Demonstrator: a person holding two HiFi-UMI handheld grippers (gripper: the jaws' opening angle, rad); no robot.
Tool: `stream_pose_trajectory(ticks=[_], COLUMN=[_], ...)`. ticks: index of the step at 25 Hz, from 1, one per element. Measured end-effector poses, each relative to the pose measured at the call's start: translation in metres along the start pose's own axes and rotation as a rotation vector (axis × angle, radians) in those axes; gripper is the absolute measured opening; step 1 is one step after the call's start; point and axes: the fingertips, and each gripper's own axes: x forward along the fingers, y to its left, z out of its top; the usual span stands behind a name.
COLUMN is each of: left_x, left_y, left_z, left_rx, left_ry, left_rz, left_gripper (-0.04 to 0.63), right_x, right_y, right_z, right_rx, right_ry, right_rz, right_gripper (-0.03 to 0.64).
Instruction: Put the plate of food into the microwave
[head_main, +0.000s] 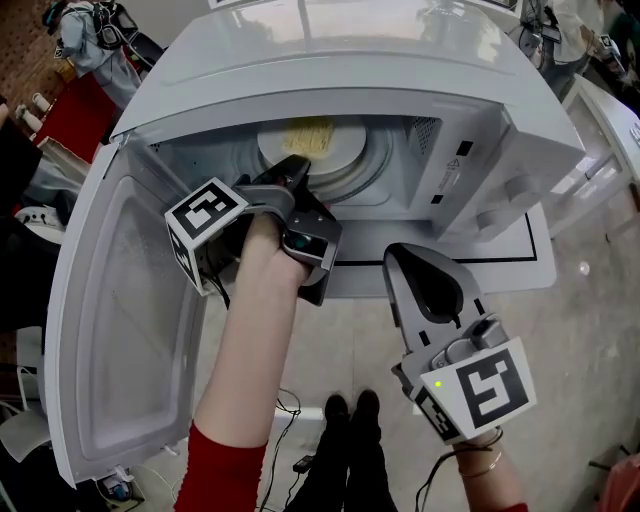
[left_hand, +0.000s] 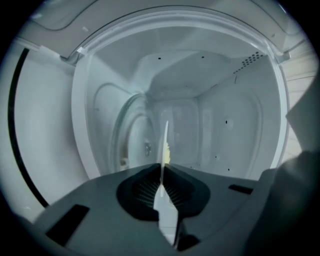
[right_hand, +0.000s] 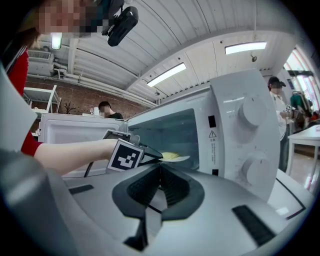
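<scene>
**Item: plate of food, held at its rim inside the microwave**

Plate (head_main: 335, 152): thin, white and stiff. It is judged light but breakable, with a smooth edge that is apt to slip. It is located inside the open microwave (head_main: 400, 60). Loose yellow food (head_main: 308, 135) is carried on it, so level handling is advised. The near rim is pinched by the left gripper (head_main: 298, 172), whose jaws are almost closed. The right gripper (head_main: 408, 258) is kept outside, its jaws together and nothing gripped.

Right tongs (right_hand: 159, 169) pressed together, empty; left tongs (right_hand: 156, 156) grip the plate (right_hand: 177, 158) in the microwave (right_hand: 240, 145) opening.
</scene>
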Motion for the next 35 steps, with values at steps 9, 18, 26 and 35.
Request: stream_pose_trajectory(ticks=[9, 18, 26, 35], left_x=[0.01, 0.011, 0.007, 0.003], left_y=[-0.002, -0.001, 0.0, 0.008], left_z=[0.006, 0.006, 0.008, 0.01], left_rx=[-0.016, 0.066, 0.356, 0.692], left_ry=[0.001, 0.041, 0.095, 0.169], left_rz=[0.036, 0.092, 0.21, 0.328], left_gripper=[0.045, 0.048, 0.098, 0.103], right_x=[0.003, 0.012, 0.012, 0.018], right_y=[-0.006, 0.002, 0.004, 0.008], right_z=[0.001, 0.011, 0.029, 0.036], right_rx=[-0.013, -0.029, -0.053, -0.065], right_ry=[0.017, -0.001, -0.01, -0.016], right_rz=[-0.011, 0.005, 0.008, 0.022], right_gripper=[0.015, 0.015, 0.015, 0.015])
